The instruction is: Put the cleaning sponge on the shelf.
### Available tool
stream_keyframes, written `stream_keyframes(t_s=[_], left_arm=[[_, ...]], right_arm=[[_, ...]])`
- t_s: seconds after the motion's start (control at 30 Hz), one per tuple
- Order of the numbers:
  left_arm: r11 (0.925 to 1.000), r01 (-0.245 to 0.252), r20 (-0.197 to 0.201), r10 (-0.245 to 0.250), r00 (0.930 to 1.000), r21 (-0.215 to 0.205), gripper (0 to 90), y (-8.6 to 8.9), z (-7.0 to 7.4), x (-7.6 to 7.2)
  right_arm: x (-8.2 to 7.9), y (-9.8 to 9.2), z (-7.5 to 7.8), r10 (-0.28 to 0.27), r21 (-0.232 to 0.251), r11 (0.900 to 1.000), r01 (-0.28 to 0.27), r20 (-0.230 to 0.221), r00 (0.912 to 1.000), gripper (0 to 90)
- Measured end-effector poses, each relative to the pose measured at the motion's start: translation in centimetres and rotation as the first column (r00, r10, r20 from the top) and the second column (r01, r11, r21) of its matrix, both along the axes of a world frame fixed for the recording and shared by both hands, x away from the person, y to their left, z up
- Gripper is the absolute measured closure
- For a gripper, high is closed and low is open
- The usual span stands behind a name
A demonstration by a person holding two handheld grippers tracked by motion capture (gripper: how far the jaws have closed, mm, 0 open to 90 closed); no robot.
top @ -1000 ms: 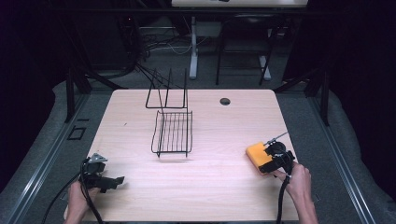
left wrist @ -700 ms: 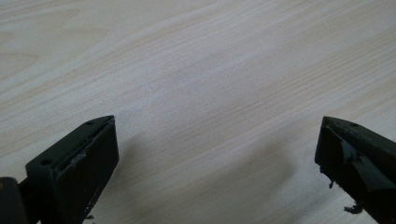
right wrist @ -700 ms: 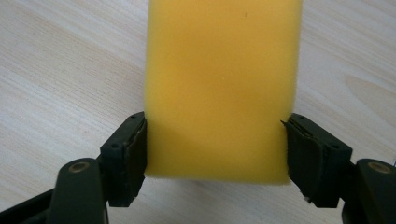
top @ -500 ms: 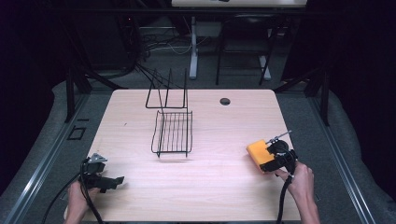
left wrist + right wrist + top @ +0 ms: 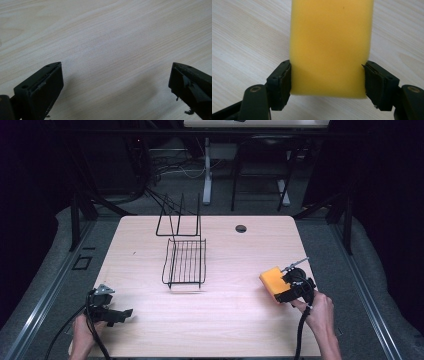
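Near the right edge of the pale wooden table [image 5: 230, 315], the right gripper [image 5: 327, 75] has just squeezed onto the soft yellow rectangular sponge [image 5: 330, 47]. Firmly pinched, it looks ready for lifting. By the near-left corner, the left gripper [image 5: 115, 82] gapes wide, holding nothing.

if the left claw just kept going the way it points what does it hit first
Probably nothing but bare table: the left claw, jaws open, points right along the near edge, well short of the wire rack. Depth is uncertain.

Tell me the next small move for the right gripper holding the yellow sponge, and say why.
Probably lift it a little. The right gripper has just been closing, and its pads now press both sides of the yellow sponge, which looks to rest on the table. The wire rack stands apart, toward the table's middle.
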State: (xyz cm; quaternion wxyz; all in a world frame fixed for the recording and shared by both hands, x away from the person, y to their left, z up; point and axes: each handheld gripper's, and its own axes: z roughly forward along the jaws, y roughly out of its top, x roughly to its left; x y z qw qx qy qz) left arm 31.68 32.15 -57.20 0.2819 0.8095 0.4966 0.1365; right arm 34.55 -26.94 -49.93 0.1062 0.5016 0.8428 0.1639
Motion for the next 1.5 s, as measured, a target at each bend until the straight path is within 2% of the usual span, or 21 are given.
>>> stream_keyframes(t_s=[0.1, 0.13, 0.2, 0.3, 0.4, 0.5, 0.53, 0.57, 0.67, 0.7, 0.73, 0.8, 1.0, 1.1, 1.13, 1.3, 1.33, 1.5], left_arm=[[1.0, -0.001, 0.0, 0.001, 1.0, 0.0, 0.0, 0.0, 0.0, 0.0], [1.0, 0.001, 0.0, -0.001, 1.0, 0.001, 0.0, 0.0, 0.0, 0.0], [1.0, 0.001, 0.0, -0.001, 1.0, 0.0, 0.0, 0.0, 0.0, 0.0], [1.0, 0.002, 0.0, -0.002, 1.0, 0.0, 0.0, 0.0, 0.0, 0.0], [1.0, 0.0, 0.002, 0.0, 1.0, 0.001, 0.0, 0.0, 0.0, 0.0], [1.0, -0.003, 0.009, 0.003, 1.0, 0.001, 0.0, 0.0, 0.0, -0.1], [1.0, -0.003, 0.009, 0.003, 1.0, 0.001, 0.0, 0.0, 0.0, -0.1], [1.0, -0.003, 0.009, 0.003, 1.0, 0.001, 0.0, 0.0, 0.0, -0.1], [1.0, -0.002, 0.003, 0.002, 1.0, -0.001, 0.0, 0.0, 0.0, 0.0], [1.0, -0.001, 0.003, 0.001, 1.0, -0.001, 0.0, 0.0, 0.0, 0.0], [1.0, -0.001, 0.003, 0.001, 1.0, -0.003, 0.0, 0.0, 0.0, 0.0], [1.0, -0.004, 0.01, 0.004, 0.9999, -0.002, 0.0, -0.1, 0.0, 0.0], [1.0, -0.002, 0.012, 0.002, 0.9999, 0.0, 0.0, -0.1, 0.0, 0.0], [1.0, 0.002, 0.014, -0.002, 0.9999, 0.002, 0.0, -0.1, 0.0, 0.0], [1.0, 0.002, 0.014, -0.002, 0.9999, 0.002, 0.0, -0.1, 0.0, 0.0], [1.0, 0.003, 0.013, -0.003, 0.9999, 0.0, 0.0, -0.2, 0.0, 0.0], [1.0, 0.005, 0.014, -0.005, 0.9999, 0.003, 0.0, -0.2, 0.0, 0.0], [1.0, 0.009, 0.011, -0.009, 0.9999, 0.004, 0.0, -0.1, 0.1, 0.0]], right_arm=[[0.0, 0.5, 0.5, 0.003, 0.002, 1.0, -0.003, 0.002, 1.0, 29.2], [0.0, 0.5, 0.7, 0.013, -0.011, 1.0, -0.013, 0.012, 0.9998, 29.2], [0.1, 1.1, 1.4, 0.024, 0.003, 1.0, -0.024, 0.031, 0.9992, 29.2], [0.1, 1.8, 1.9, 0.041, -0.002, 0.999, -0.041, 0.039, 0.9984, 29.3], [0.2, 2.4, 2.3, 0.053, 0.006, 0.999, -0.053, 0.053, 0.9972, 29.3], [0.3, 2.7, 2.6, 0.066, -0.011, 0.998, -0.065, 0.051, 0.9966, 29.4], [0.3, 2.9, 2.6, 0.061, 0.009, 0.998, -0.062, 0.058, 0.9965, 29.4], [0.4, 2.9, 2.7, 0.07, -0.007, 0.998, -0.07, 0.06, 0.9958, 29.4], [0.4, 3.3, 3.1, 0.076, -0.007, 0.997, -0.075, 0.064, 0.9951, 29.5], [0.5, 3.5, 3.1, 0.076, 0.01, 0.997, -0.077, 0.069, 0.9948, 29.5], [0.5, 3.6, 3.3, 0.083, -0.003, 0.997, -0.083, 0.064, 0.9945, 29.5], [0.6, 4.1, 3.6, 0.094, 0.003, 0.996, -0.095, 0.075, 0.9927, 29.6], [0.8, 4.8, 4.0, 0.112, 0.003, 0.994, -0.112, 0.083, 0.9902, 29.7], [0.9, 5.4, 4.0, 0.113, 0.02, 0.993, -0.115, 0.091, 0.9895, 29.7], [0.9, 5.5, 4.1, 0.119, 0.006, 0.993, -0.12, 0.093, 0.9886, 29.7], [1.1, 6.3, 4.3, 0.139, 0.008, 0.99, -0.14, 0.096, 0.9857, 29.9], [1.1, 6.4, 4.4, 0.138, 0.02, 0.99, -0.141, 0.097, 0.9857, 29.9], [1.2, 7.0, 4.6, 0.147, 0.014, 0.989, -0.149, 0.106, 0.9835, 30.0]])
